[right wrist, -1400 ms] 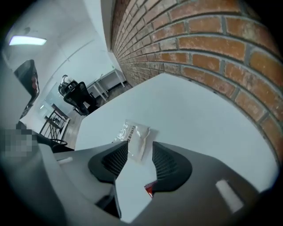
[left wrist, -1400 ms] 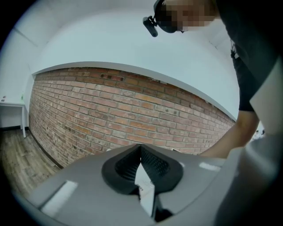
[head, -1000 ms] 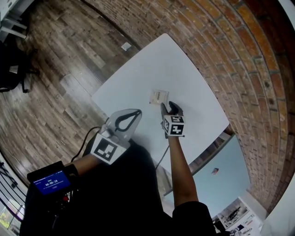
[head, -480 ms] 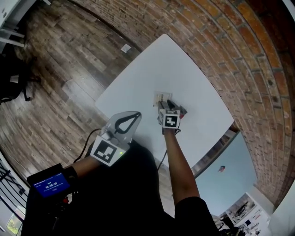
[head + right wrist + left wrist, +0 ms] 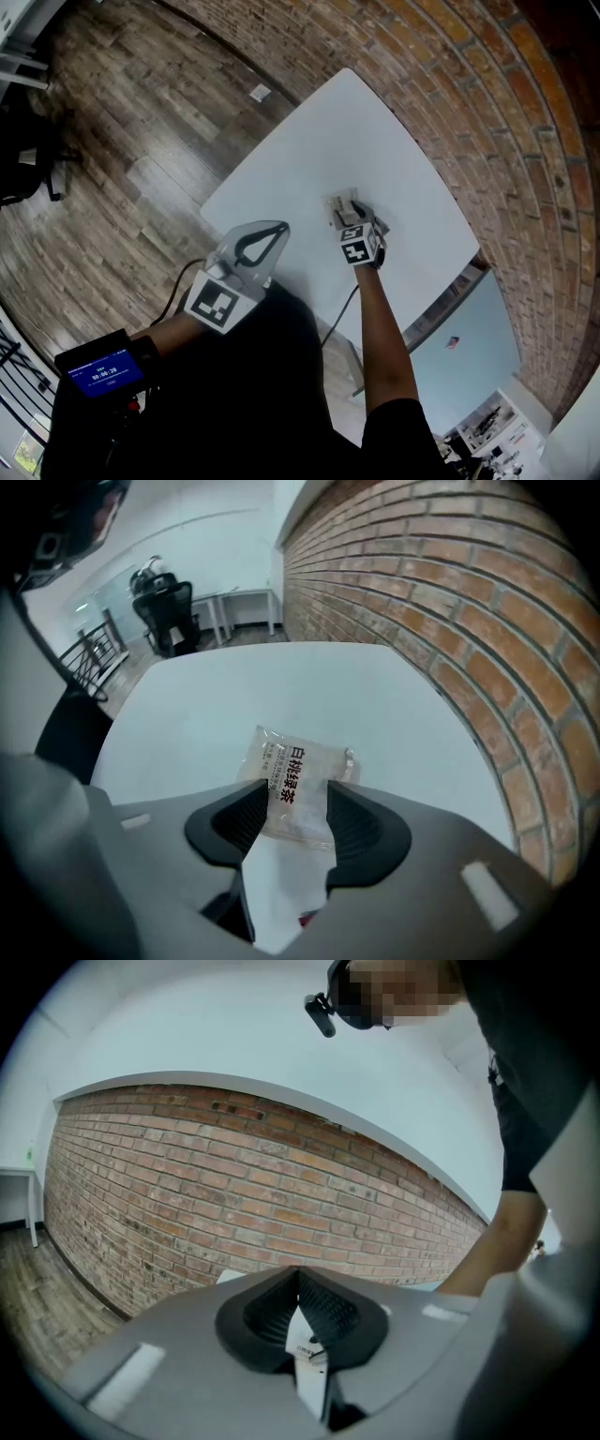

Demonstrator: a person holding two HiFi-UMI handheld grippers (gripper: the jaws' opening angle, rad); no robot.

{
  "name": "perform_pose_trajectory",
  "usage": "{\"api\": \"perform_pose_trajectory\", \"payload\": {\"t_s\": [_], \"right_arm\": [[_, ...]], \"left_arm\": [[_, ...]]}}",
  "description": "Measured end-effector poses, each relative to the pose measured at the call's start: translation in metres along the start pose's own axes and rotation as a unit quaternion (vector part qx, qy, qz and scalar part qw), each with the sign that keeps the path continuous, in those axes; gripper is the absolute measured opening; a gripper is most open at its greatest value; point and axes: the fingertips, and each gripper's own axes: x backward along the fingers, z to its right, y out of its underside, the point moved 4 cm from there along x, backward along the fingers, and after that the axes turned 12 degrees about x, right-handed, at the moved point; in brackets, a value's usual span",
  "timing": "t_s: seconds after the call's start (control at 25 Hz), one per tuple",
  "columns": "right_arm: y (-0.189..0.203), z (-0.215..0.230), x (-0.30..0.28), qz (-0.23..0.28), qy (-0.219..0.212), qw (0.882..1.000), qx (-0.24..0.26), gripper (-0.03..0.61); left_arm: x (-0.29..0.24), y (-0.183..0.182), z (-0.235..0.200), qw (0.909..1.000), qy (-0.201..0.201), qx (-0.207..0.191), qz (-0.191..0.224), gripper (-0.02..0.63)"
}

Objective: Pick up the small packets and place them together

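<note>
A clear small packet (image 5: 295,785) with dark print lies flat on the white table (image 5: 216,714), between the parted jaws of my right gripper (image 5: 298,822). The pads do not press on it. A second white packet (image 5: 281,892) shows lower down between the same jaws. In the head view the right gripper (image 5: 349,217) is directly over the packets (image 5: 337,202) at mid table. My left gripper (image 5: 258,242) hovers at the table's near edge. In its own view the left gripper (image 5: 300,1312) is shut on a white printed packet (image 5: 309,1363).
A brick wall (image 5: 487,112) runs close behind the table's far edge. Wood floor (image 5: 112,141) lies to the left. Black office chairs and a desk (image 5: 169,602) stand far off. A screen device (image 5: 98,370) sits on the left forearm. A cable (image 5: 337,314) hangs under the right arm.
The right gripper has swung from beside the packets on the table to directly over them. The left gripper has stayed in place at the near edge.
</note>
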Motion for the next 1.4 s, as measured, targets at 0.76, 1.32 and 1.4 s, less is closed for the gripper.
{"api": "perform_pose_trajectory", "payload": {"t_s": [0.76, 1.32, 1.4], "right_arm": [[0.009, 0.003, 0.038, 0.061, 0.061, 0.996, -0.028, 0.242], [0.031, 0.012, 0.013, 0.013, 0.063, 0.996, -0.062, 0.242], [0.032, 0.010, 0.015, 0.013, 0.064, 0.995, -0.070, 0.242]], "left_arm": [[0.000, 0.001, 0.000, 1.0000, 0.004, 0.002, -0.008, 0.000], [-0.011, 0.014, -0.015, 0.9993, 0.008, 0.013, -0.034, 0.000], [-0.012, 0.016, -0.013, 0.9991, 0.010, 0.013, -0.039, 0.000]]}}
